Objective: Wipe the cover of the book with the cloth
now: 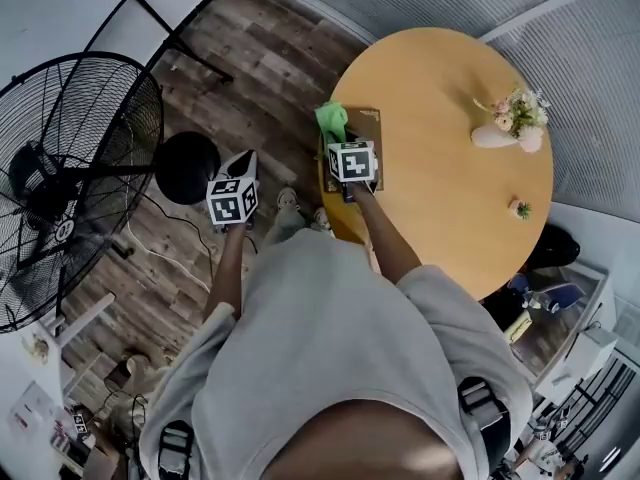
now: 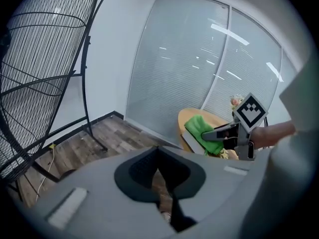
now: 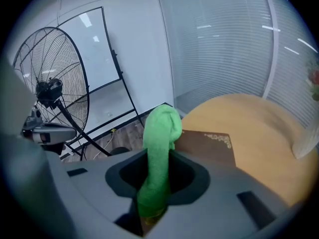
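Fingers of the right gripper (image 3: 154,203) are clamped on a green cloth (image 3: 159,133), which runs up between them and curls over at its top. Beyond that curl lies a brown book (image 3: 207,146) with a gold ornament at one corner of its cover. It lies flat at the edge of the round table (image 3: 259,133) nearest the person. In the head view the cloth sits over the book's corner at that edge. Whether it presses on the cover I cannot tell.

Fingers of the left gripper (image 2: 169,205) are drawn together with nothing between them. This gripper hangs off the table, over the wood floor (image 1: 250,58) and just beside the table's near edge. Its view looks across at the right gripper and the cloth on the book.

A vase (image 1: 510,128) of flowers stands near the table's far edge, well apart from the book. A large black fan (image 1: 70,178) stands on the floor to the person's left.
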The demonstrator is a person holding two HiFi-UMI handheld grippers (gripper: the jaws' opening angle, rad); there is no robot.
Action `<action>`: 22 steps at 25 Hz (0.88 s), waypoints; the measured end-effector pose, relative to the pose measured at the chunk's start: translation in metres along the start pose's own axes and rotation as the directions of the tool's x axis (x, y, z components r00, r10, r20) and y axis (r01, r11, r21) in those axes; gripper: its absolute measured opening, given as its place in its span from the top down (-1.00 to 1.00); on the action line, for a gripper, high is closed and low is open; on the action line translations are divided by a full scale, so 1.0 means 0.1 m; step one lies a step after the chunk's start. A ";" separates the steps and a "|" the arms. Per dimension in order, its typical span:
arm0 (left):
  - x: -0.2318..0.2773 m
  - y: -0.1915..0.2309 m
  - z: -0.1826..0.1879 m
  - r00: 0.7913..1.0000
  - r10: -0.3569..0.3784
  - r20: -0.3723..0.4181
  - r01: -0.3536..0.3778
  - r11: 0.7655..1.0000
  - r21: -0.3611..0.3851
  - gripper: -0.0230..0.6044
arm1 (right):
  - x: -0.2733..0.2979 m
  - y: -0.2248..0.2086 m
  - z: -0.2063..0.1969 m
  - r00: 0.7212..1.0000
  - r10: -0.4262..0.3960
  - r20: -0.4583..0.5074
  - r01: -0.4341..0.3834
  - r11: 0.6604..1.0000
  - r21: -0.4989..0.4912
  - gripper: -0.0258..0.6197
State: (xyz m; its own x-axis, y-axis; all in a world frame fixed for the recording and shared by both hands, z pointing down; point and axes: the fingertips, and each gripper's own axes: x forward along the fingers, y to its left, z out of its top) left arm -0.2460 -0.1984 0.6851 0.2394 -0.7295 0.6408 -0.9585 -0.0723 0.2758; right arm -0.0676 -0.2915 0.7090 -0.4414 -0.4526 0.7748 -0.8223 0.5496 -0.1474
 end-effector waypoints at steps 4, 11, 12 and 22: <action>0.05 -0.07 -0.02 1.000 -0.011 -0.012 0.012 1.000 0.012 0.90 | 0.00 -0.08 -0.01 1.000 -0.003 0.004 0.003 1.000 0.009 0.59; 0.10 -0.16 -0.03 0.999 -0.026 -0.028 0.027 0.999 0.032 0.90 | -0.04 -0.28 -0.05 1.000 -0.022 0.006 0.021 0.999 0.027 0.59; 0.11 -0.18 -0.02 0.999 -0.029 -0.029 0.030 0.999 0.035 0.90 | -0.05 -0.30 -0.05 1.000 -0.024 0.006 0.024 0.999 0.028 0.59; 0.19 -0.31 0.00 0.998 -0.046 -0.037 0.048 0.997 0.056 0.90 | -0.12 -0.52 -0.12 0.999 -0.048 0.002 0.048 0.998 0.031 0.59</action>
State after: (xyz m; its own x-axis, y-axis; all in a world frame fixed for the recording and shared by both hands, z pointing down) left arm -0.2116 -0.2102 0.6888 0.2891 -0.6995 0.6535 -0.9530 -0.1453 0.2660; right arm -0.0151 -0.3064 0.7142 -0.4018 -0.4799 0.7799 -0.8533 0.5052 -0.1287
